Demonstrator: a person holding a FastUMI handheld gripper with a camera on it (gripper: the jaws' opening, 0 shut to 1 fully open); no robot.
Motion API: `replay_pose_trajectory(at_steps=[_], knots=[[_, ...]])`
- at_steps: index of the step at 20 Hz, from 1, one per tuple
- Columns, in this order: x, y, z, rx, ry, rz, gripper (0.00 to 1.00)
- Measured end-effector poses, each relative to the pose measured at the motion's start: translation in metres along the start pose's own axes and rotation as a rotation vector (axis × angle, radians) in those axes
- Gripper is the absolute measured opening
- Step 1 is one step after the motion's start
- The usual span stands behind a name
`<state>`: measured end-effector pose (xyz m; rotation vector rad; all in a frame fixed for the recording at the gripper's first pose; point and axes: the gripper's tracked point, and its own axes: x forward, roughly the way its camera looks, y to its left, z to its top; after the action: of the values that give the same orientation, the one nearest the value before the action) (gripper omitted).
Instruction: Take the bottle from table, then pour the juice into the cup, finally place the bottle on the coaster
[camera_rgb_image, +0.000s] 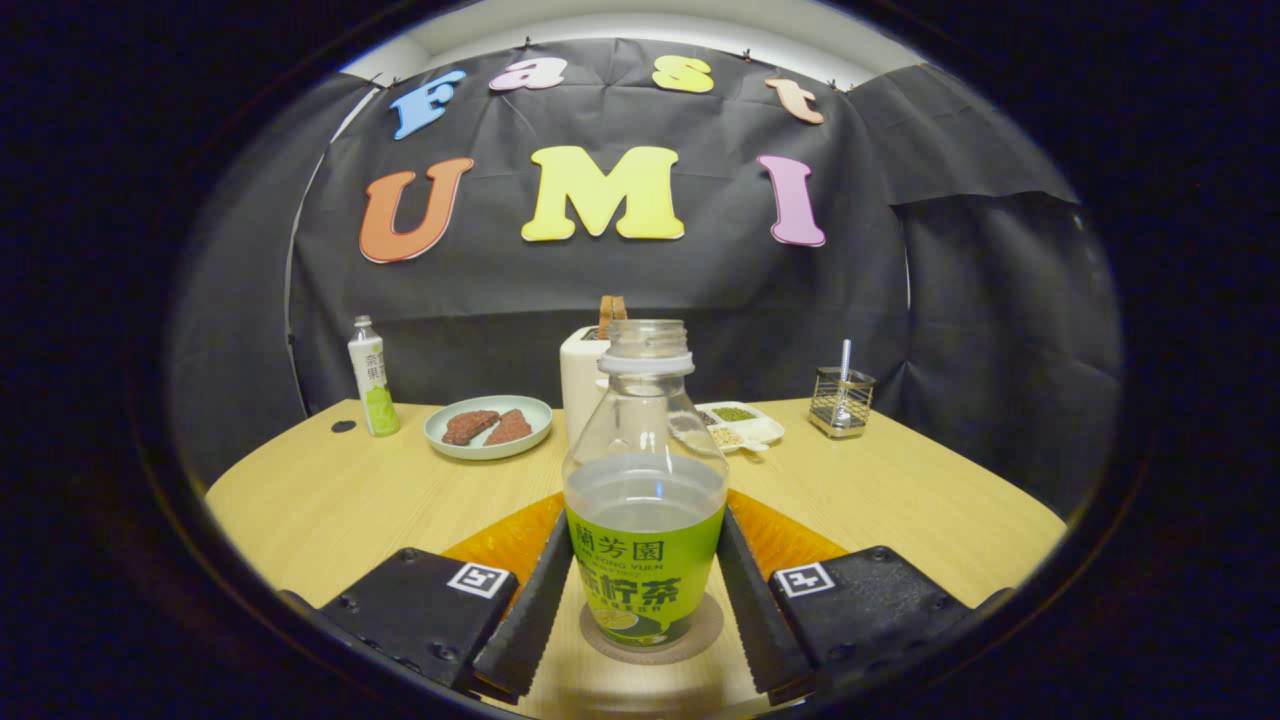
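The uncapped clear plastic bottle with a green label (645, 490), half full of pale juice, stands on the round brown coaster (700, 632), the tongs (644, 590) open around it.

Square code markers (478, 579) on tool (643, 520)

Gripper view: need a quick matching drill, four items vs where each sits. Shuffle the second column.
1 open bottle
2 capped bottle
3 plate
4 wire holder

A far right of table
B between the fingers, on the coaster
C far left, near table edge
D just right of capped bottle, holds brown pieces

Pairs: 1-B, 2-C, 3-D, 4-A
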<state>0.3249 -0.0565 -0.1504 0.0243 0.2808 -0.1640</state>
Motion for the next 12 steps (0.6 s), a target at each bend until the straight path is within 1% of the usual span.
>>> replay_pose_trajectory(at_steps=[1,4,6,12], knots=[[0.001,-0.001,-0.001,0.000,0.001,-0.002,0.82],[0.003,0.000,-0.007,-0.016,0.025,0.000,0.88],[0.002,0.000,-0.008,-0.021,0.032,-0.003,0.99],[-0.010,0.004,0.004,-0.028,0.008,-0.005,0.99]])
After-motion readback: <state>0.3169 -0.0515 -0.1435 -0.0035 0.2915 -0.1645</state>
